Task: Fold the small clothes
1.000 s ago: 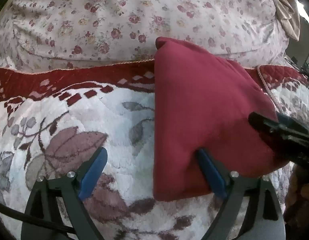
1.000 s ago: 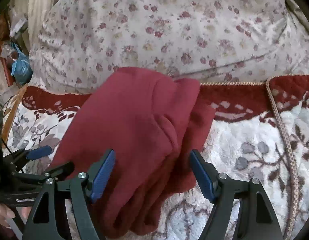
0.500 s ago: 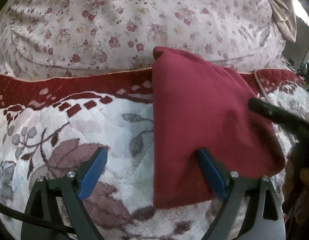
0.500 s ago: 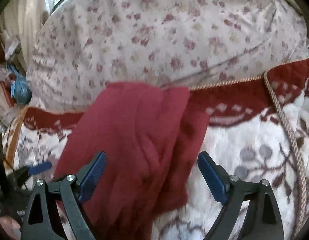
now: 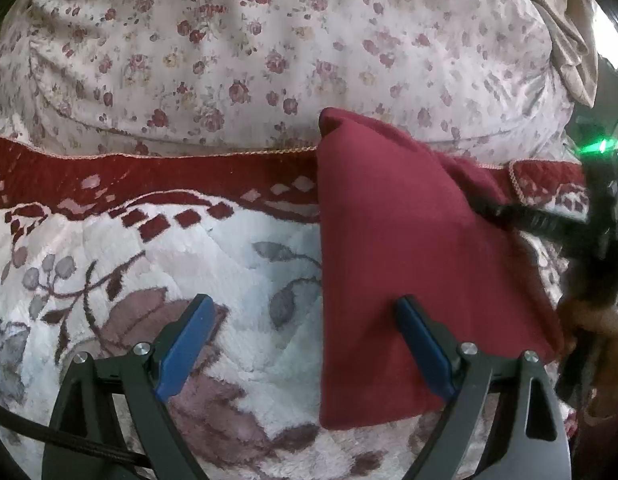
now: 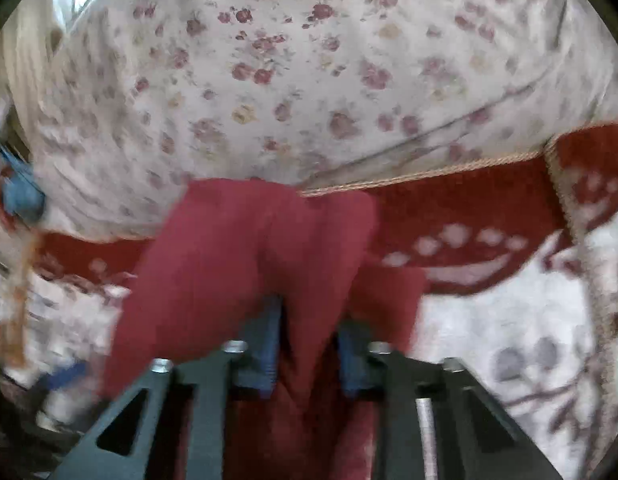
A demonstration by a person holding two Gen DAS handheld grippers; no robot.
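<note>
1. A floral quilt (image 5: 269, 40), pale with small red roses, bulges up along the far side of the bed and fills the top of both wrist views.
2. In front of it lies a plush blanket (image 5: 229, 248), white with grey and mauve leaves, a dark red band and a cord trim along its far edge. It is the surface everything rests on.
3. The red garment (image 5: 389, 240) lies on that blanket, its far corner reaching over the red band and touching the quilt. In the left wrist view it shows a straight folded left edge and a smooth top; in the right wrist view (image 6: 237, 264) it is bunched into ridges.
4. The right tool (image 6: 307, 348) has just been closing. Its blue pads now stand narrow, with a ridge of the red cloth pinched between them. The picture is blurred, but the fabric fills the gap.
5. The left tool (image 5: 305, 348) stands wide open and holds nothing. Its right pad (image 5: 425, 352) lies on top of the garment near its near edge, and the left pad (image 5: 185, 348) is over bare blanket.
6. A dark arm of the right tool (image 5: 549, 222) crosses the garment's right side in the left wrist view.
</note>
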